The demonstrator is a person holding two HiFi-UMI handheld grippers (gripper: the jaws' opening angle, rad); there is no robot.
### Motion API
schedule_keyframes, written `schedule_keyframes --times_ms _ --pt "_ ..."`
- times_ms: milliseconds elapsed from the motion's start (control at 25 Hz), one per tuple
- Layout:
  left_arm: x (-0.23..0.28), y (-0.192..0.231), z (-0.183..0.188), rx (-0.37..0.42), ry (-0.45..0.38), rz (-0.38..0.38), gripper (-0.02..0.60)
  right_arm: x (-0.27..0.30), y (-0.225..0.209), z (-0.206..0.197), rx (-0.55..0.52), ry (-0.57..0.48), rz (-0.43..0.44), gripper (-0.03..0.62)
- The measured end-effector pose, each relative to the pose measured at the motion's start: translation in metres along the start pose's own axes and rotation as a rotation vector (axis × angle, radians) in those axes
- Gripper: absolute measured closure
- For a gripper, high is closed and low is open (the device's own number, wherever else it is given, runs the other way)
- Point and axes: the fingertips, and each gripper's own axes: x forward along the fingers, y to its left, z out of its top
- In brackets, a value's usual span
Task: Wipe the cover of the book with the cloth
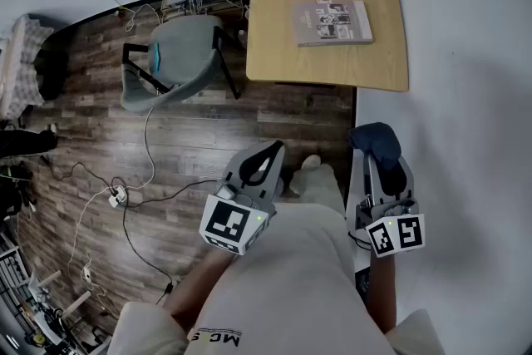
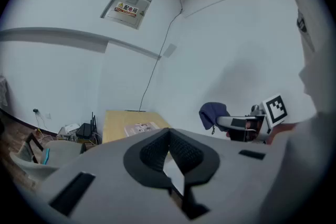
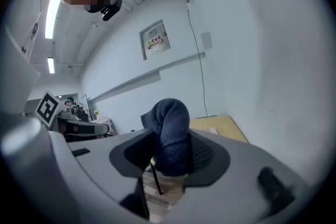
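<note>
While right tongs (image 3: 171, 140) pinch one cloth (image 3: 169, 118), one book (image 1: 332, 22) lies apart.

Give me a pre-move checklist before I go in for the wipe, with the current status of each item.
1. Cloth gripped: ok. The right gripper has its jaws shut on the dark cloth.
2. Left gripper free: ok. Its jaws are together with nothing between them.
3. Cover exposed: ok. The book lies flat on the table with nothing on it.
4. Book within reach: not ok. Both grippers are near the body, short of the table.
5. Dirt on the cover: cannot tell, too small.
</note>
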Motion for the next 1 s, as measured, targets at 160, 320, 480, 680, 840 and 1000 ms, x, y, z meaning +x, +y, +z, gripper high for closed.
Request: schedule_keyframes --times_ms 160,320,480,680,840,1000 --pt "-0.019 -0.025 -0.002 -0.014 -0.001 0.041 0.572 -0.027 0.002 -0.003 -0.001 0.024 0.029 0.425" --pt "-0.016 -0.057 0.002 -0.006 -0.001 0.056 0.572 -0.043 -0.009 0.002 0.004 0.019 0.032 0.425" --pt "-0.001 -0.095 -0.001 0.023 0.007 0.037 0.571 -0.061 -0.023 0.002 0.004 -0.003 0.05 0.426" --pt "0.006 -0.134 -0.008 0.065 0.012 0.035 0.571 -0.087 -0.041 -0.006 0.036 -0.006 0.066 0.424" --pt "0.005 -0.148 -0.008 0.077 0.007 0.056 0.571 -0.097 -0.043 -0.005 0.014 -0.002 0.091 0.424" --pt "-0.002 -0.156 -0.006 0.071 0.005 0.067 0.572 -0.103 -0.041 -0.002 0.009 0.006 0.091 0.422"
